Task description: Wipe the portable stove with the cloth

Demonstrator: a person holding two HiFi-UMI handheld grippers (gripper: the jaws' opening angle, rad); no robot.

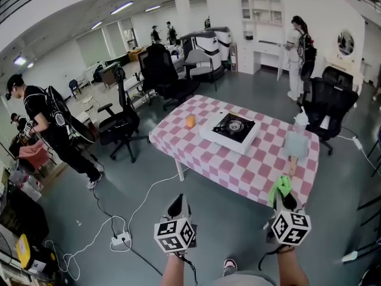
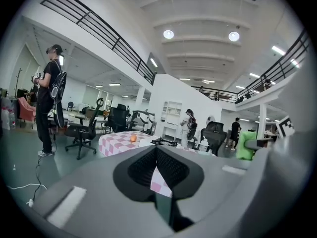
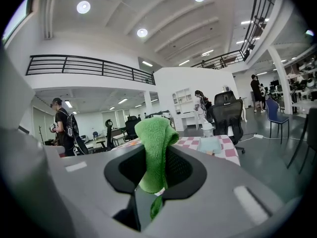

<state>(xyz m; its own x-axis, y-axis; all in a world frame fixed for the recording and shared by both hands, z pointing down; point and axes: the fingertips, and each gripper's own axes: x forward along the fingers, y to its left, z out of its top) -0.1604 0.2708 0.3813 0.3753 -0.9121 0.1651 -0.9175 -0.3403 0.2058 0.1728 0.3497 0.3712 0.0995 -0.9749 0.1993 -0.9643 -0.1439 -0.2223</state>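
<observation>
Our left gripper (image 1: 177,206) and right gripper (image 1: 284,200) look alike. Each has a light grey body, black jaws with ribbed inner faces, and a white cube (image 1: 175,234) at the back with black square markers. We wear a grey garment (image 1: 241,279) and a shoe (image 1: 229,266).

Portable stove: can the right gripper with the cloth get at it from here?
Probably not yet. The right gripper, shut on the cloth, hangs at about the table's near edge; the portable stove sits mid-table. Nothing covers the stove, so a step closer should do.
</observation>
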